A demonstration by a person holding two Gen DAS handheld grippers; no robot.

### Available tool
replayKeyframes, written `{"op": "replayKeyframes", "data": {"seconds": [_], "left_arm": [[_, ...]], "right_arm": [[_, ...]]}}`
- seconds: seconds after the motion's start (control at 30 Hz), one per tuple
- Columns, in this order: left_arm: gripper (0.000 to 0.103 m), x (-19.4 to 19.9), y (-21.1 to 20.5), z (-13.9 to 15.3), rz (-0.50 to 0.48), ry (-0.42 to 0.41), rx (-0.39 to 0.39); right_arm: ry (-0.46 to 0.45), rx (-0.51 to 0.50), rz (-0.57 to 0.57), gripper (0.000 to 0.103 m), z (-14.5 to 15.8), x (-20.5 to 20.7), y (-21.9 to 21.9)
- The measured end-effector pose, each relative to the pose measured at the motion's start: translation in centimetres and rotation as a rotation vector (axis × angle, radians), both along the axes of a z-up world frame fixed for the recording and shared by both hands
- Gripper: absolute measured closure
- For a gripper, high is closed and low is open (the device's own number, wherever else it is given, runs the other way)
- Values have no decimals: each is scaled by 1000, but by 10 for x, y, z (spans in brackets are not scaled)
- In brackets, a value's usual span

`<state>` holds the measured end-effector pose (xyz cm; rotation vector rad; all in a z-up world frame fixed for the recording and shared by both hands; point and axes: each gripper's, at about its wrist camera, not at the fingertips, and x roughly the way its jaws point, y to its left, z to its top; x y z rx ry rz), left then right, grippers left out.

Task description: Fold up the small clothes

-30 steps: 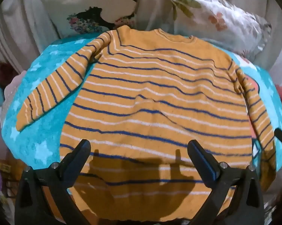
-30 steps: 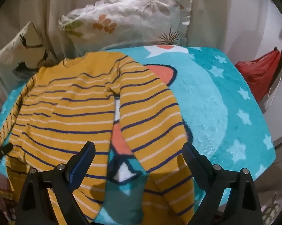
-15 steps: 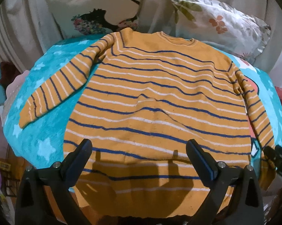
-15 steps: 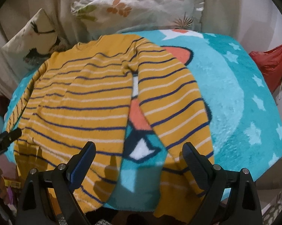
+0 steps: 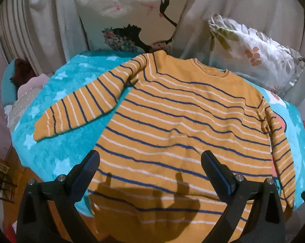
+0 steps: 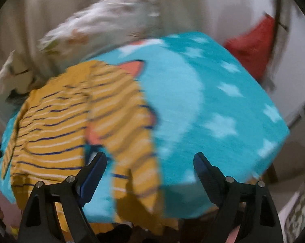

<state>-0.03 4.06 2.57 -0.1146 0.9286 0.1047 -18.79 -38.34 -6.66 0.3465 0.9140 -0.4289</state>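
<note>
An orange sweater (image 5: 172, 125) with blue and white stripes lies flat, front down, on a turquoise star blanket (image 5: 51, 154). Its left sleeve (image 5: 85, 105) spreads out to the left; its right sleeve (image 5: 282, 162) runs down the right side. My left gripper (image 5: 150, 162) is open and empty above the sweater's hem. In the blurred right wrist view the sweater (image 6: 51, 129) sits at the left and its right sleeve (image 6: 132, 145) hangs over the blanket's (image 6: 213, 111) front edge. My right gripper (image 6: 150, 162) is open and empty, above that sleeve's end.
Two patterned pillows (image 5: 132, 20) (image 5: 253, 52) lean against curtains behind the sweater. A red bag (image 6: 253, 46) sits at the far right. The blanket drops off at the front and side edges. Pink and dark items (image 5: 26, 81) lie at the far left.
Both grippers have pulled back and up from the sweater. The right wrist view has swung right and is now blurred; the sleeve end now hangs over the front edge.
</note>
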Motion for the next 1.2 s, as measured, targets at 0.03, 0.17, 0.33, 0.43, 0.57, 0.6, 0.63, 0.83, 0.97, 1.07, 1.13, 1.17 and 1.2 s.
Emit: {"op": "replayKeyframes", "data": {"seconds": [0.03, 0.17, 0.33, 0.43, 0.57, 0.6, 0.63, 0.83, 0.97, 1.07, 1.13, 1.17, 1.2], "left_arm": [[3, 0, -1, -1, -3, 6, 14], [3, 3, -1, -11, -16, 52, 7], [3, 7, -9, -15, -41, 76, 5], [3, 8, -15, -13, -61, 65, 15], [3, 11, -18, -9, -64, 53, 16], [3, 12, -16, -8, -57, 49, 17], [3, 14, -14, -7, -50, 47, 18], [3, 20, 8, -1, 16, 29, 23], [3, 21, 27, -2, 63, 32, 30], [3, 19, 45, -5, 105, 44, 48], [3, 18, 58, -8, 138, 54, 58], [3, 17, 65, -10, 155, 62, 63], [3, 16, 73, -12, 175, 70, 68]], "right_arm": [[17, 26, -13, 17, -4, -6, -9], [38, 95, -29, 17, -15, -27, -18], [35, 194, 54, 17, -28, -20, 1], [62, 219, 74, 22, -37, -7, 13], [158, 155, 104, 84, -40, 8, 19], [153, 153, 111, 93, -32, 9, 15], [139, 115, 101, 97, -22, 7, 11], [49, -450, -61, 95, 65, 14, -10], [51, -416, -81, 81, 61, 14, -23], [96, -216, -74, 81, 23, 3, -35], [130, -145, -94, 81, 0, -9, -37], [136, -115, -95, 81, -5, -10, -37], [135, -82, -93, 81, -9, -9, -36]]}}
